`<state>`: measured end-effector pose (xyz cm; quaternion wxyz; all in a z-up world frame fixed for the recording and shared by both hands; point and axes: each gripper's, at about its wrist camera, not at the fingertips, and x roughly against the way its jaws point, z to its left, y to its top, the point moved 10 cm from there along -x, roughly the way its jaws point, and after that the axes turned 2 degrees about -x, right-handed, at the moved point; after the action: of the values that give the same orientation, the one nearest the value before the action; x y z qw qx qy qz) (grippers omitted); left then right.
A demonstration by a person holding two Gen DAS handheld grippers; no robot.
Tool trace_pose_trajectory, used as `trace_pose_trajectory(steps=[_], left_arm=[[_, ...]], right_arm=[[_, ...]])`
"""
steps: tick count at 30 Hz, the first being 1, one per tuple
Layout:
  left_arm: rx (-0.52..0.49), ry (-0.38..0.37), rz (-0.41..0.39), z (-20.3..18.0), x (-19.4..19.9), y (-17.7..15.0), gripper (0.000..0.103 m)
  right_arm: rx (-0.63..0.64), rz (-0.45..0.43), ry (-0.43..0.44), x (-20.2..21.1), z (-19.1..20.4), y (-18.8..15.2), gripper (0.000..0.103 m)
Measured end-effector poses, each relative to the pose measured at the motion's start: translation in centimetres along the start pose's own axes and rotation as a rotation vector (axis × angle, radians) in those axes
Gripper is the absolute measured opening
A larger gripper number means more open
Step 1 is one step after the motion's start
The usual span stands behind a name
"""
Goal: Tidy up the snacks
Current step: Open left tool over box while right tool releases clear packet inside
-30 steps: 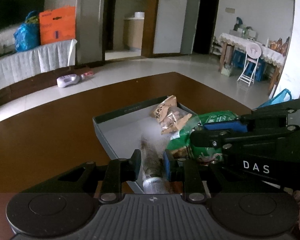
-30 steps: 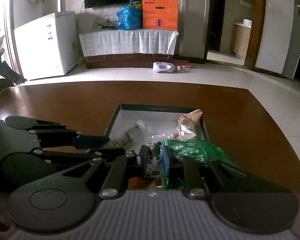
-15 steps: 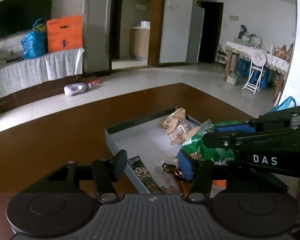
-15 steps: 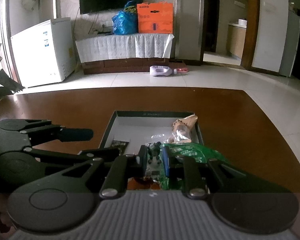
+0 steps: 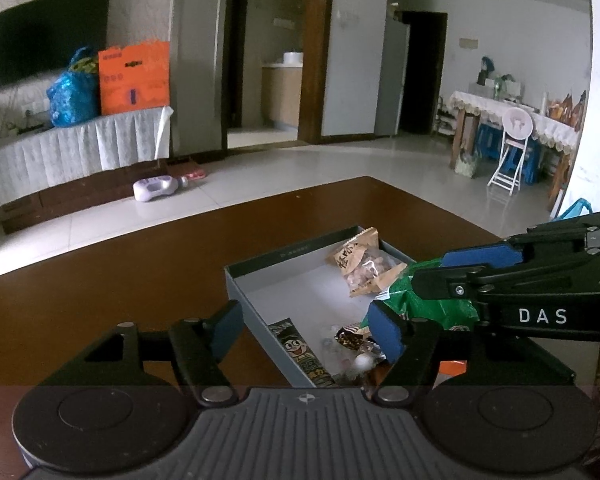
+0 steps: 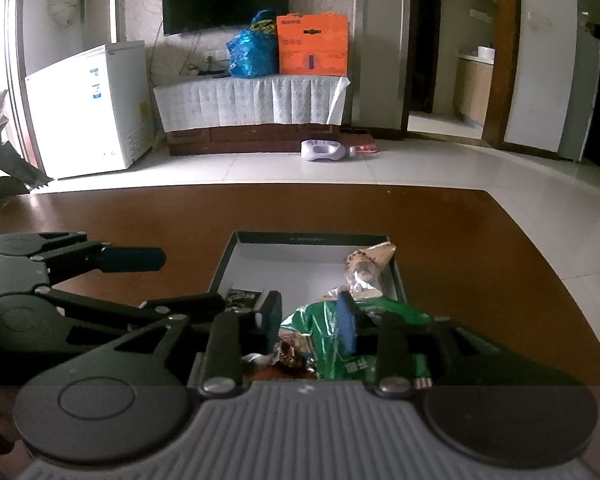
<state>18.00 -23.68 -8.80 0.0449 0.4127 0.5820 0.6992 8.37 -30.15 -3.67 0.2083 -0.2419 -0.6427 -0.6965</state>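
Both grippers over snack box, jaws opening, nothing clamped.

Left gripper point(image 5: 306, 326) spread wide astride near box point(image 5: 260, 266) wall; cartoon-print packet point(image 5: 300, 354) flat inside. Right gripper point(image 6: 310, 320) parting slightly above green bag point(image 6: 328, 334); tan nut packet point(image 5: 362, 266) at far corner.

The left gripper point(image 5: 306, 330) has let go of the long dark snack packet with a cartoon face point(image 5: 300, 354); a second ago it was held blurred between the jaws, now it lies along the near wall of the grey cardboard box point(image 5: 260, 264). The jaws are opening wide. The right gripper point(image 6: 310, 320), shut before, is opening above the small dark wrapped candies point(image 6: 290, 354).
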Motion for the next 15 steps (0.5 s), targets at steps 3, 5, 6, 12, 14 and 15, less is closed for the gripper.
trace_pose_trajectory(steps=[3, 5, 6, 12, 14, 15], left_arm=[[0.0, 0.006, -0.006, 0.0, 0.0, 0.0, 0.074], [0.001, 0.009, -0.008, 0.0, 0.1, 0.1, 0.076], [0.002, 0.01, -0.011, 0.0, 0.2, 0.1, 0.077], [-0.001, 0.015, -0.028, 0.2, 0.8, 0.5, 0.086], [-0.003, 0.022, -0.031, 0.3, 1.0, 0.6, 0.091], [-0.005, 0.026, -0.032, 0.3, 1.0, 0.6, 0.092]], right_arm=[[0.0, -0.003, 0.001, 0.2, -0.1, -0.1, 0.033], [-0.001, -0.004, 0.002, 0.2, -0.1, -0.1, 0.033], [0.0, -0.004, 0.001, 0.3, -0.1, -0.1, 0.033], [0.009, -0.015, -0.008, 0.8, -0.3, 0.1, 0.039], [0.014, -0.019, -0.01, 1.2, -0.3, 0.2, 0.041], [0.016, -0.021, -0.011, 1.3, -0.3, 0.2, 0.042]])
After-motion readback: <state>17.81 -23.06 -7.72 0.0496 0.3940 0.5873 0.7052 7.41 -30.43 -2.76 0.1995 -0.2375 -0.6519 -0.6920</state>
